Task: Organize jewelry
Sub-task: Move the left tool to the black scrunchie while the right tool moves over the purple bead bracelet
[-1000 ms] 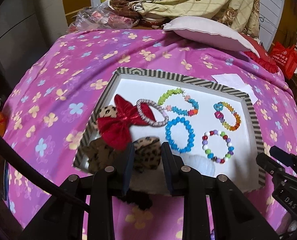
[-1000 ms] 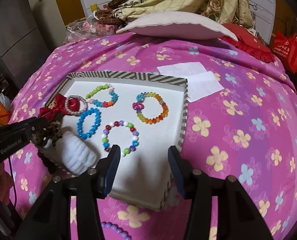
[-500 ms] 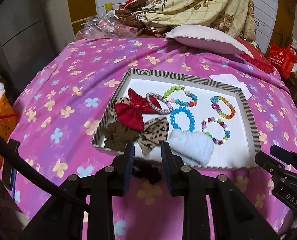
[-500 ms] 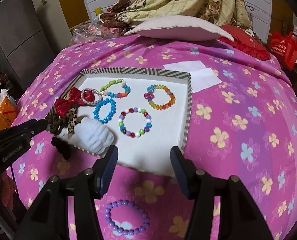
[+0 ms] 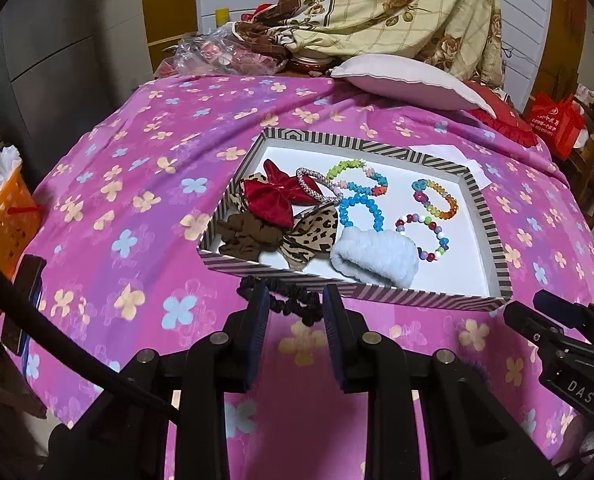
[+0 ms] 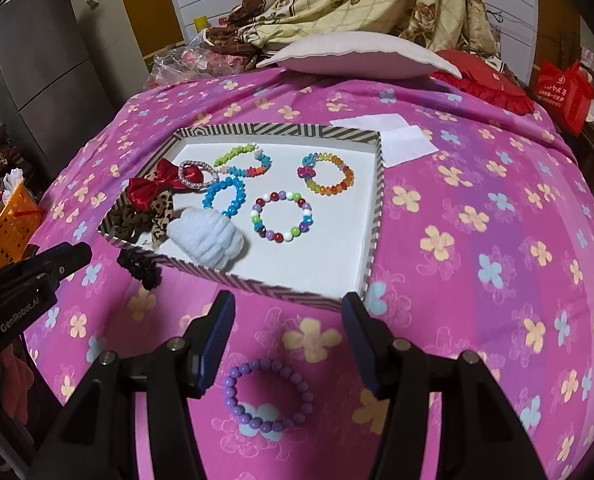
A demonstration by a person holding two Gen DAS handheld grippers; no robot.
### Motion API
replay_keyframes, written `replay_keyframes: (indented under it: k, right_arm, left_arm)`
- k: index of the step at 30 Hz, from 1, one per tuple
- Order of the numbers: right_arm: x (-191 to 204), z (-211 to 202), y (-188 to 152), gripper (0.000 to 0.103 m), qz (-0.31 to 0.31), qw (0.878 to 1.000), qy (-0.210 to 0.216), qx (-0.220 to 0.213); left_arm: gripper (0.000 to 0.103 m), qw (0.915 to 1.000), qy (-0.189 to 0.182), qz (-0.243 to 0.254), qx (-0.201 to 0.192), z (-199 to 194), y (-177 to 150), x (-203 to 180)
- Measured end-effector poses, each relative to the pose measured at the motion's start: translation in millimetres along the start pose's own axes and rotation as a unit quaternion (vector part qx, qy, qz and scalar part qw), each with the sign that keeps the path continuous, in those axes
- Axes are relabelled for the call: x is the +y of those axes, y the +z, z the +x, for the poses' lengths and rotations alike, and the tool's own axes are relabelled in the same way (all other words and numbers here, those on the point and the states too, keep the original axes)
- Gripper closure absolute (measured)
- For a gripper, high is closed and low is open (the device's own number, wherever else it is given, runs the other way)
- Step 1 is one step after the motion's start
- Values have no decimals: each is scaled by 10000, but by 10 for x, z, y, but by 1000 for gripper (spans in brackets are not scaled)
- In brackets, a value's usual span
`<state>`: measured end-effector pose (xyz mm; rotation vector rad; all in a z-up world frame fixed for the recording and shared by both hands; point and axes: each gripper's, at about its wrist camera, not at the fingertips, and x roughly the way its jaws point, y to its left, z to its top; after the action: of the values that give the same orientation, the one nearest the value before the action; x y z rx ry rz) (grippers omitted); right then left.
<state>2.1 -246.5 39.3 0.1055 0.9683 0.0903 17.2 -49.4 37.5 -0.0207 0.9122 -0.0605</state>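
Left wrist: left gripper half open, nothing held, over black scrunchie touching tray front edge; bows, bracelets inside | Right wrist: right gripper wide open, empty, above purple bracelet on bedspread just outside tray's front edge.

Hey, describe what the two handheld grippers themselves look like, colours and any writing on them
Both are matte black plastic. The left gripper and right gripper each have two flat fingers faced with dark blue ribbed pads and silver pivot bolts. A black cable crosses the left view. White lettering reads "GenRobot.AI" on the left, "DAS" on the right.
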Motion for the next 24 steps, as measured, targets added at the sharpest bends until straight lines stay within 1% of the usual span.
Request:
replay_keyframes:
  k: [24]
  right_arm:
    - [126, -134, -283, 41, -137, 9999, 36, 94]
  left_arm:
    - [63, 10000, -19, 12, -3, -119, -203, 33]
